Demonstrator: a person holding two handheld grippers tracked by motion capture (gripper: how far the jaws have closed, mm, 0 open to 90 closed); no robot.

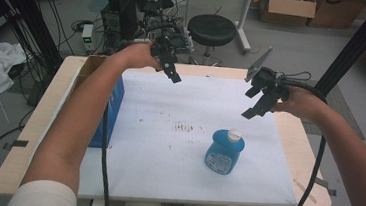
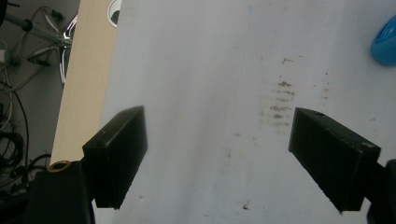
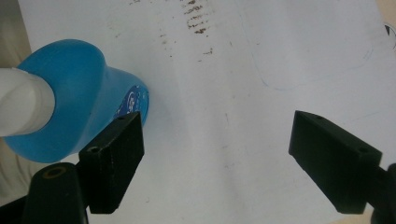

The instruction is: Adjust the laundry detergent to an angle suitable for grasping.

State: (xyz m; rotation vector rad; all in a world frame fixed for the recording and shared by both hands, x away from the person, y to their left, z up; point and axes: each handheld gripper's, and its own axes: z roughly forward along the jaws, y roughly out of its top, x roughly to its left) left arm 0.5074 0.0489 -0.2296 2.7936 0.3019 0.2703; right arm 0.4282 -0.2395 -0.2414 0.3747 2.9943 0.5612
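Note:
A blue bottle [image 1: 224, 151] with a white cap stands upright on the white sheet [image 1: 166, 161], right of the middle. My left gripper [image 1: 170, 66] hovers above the sheet's far edge, jaws open with nothing between them; in the left gripper view my left gripper [image 2: 217, 154] looks down on the stained sheet, with the bottle [image 2: 385, 42] at the right edge. My right gripper [image 1: 256, 102] is held in the air to the upper right of the bottle, open and empty. In the right gripper view my right gripper [image 3: 217, 158] stands wide, and the bottle [image 3: 74, 102] lies off to the left.
A blue box [image 1: 113, 108] lies under the left forearm at the sheet's left side. The wooden table [image 1: 44, 116] ends close on the left and right. A black stool [image 1: 211, 29], cables and equipment stand behind the table. Brown smudges [image 1: 186, 128] mark the sheet's middle.

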